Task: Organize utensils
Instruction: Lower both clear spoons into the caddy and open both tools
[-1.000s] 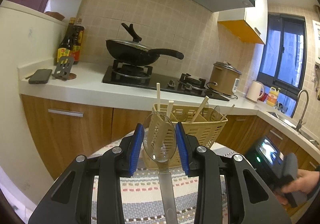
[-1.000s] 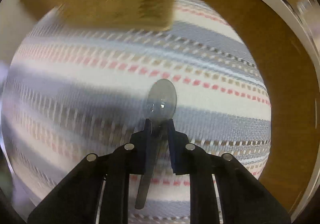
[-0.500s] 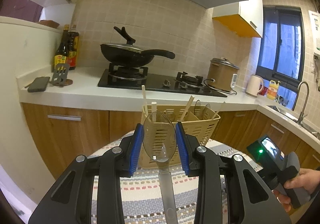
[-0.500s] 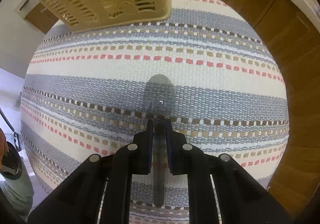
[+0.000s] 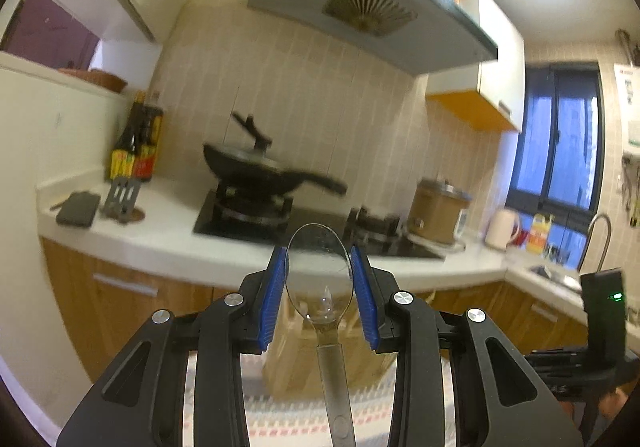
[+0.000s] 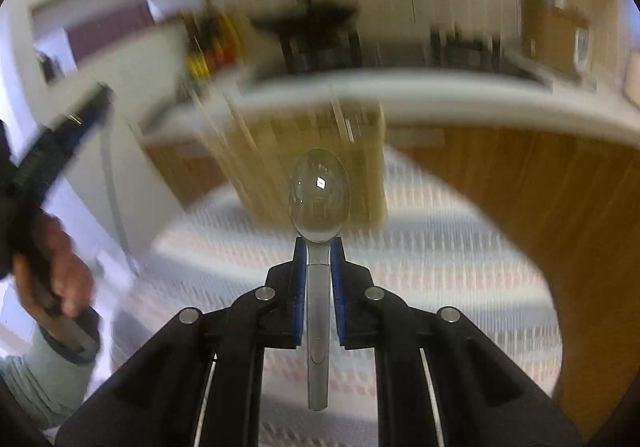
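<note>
The left gripper (image 5: 319,289) clamps a clear spoon (image 5: 320,279) by its bowl, blue pads (image 5: 273,297) tight on both sides. The right gripper (image 6: 319,283) pinches a second spoon (image 6: 319,195) at the neck. Beyond it the utensil basket (image 6: 312,163) on the striped cloth (image 6: 448,247) is smeared by blur. Bottle labels (image 5: 134,163) are unreadable.

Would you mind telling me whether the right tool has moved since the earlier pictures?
Yes. The right tool, shut on its spoon, has tilted upward: the basket now sits behind the spoon, with the counter in view.
</note>
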`<state>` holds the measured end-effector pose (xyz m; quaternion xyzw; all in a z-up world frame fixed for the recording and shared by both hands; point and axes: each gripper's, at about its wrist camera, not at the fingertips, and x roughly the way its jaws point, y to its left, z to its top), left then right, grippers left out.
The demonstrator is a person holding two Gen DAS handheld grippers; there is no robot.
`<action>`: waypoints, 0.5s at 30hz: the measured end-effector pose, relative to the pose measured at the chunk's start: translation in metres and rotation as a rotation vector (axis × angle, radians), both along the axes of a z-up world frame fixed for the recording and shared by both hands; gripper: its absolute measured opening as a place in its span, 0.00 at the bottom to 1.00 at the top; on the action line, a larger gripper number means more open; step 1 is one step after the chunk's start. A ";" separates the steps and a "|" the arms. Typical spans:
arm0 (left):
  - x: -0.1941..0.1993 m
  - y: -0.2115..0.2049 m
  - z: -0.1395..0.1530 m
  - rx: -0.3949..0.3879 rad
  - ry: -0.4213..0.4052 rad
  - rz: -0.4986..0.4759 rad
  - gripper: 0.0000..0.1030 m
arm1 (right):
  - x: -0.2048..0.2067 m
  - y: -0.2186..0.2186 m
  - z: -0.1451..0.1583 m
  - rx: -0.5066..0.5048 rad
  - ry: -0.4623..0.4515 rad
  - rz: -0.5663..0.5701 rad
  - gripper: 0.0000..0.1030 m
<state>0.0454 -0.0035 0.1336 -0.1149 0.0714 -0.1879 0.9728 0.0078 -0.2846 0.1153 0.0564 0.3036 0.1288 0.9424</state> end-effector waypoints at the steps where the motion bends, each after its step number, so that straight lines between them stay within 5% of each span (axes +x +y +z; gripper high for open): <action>1: 0.001 -0.002 0.005 -0.006 -0.014 0.001 0.31 | 0.000 0.001 0.009 0.008 -0.041 -0.002 0.10; 8: 0.012 -0.018 0.044 -0.052 -0.182 0.065 0.31 | 0.025 0.008 0.067 0.100 -0.311 -0.017 0.10; 15: 0.038 -0.034 0.041 -0.074 -0.234 0.105 0.31 | 0.076 0.045 0.063 0.112 -0.445 -0.080 0.10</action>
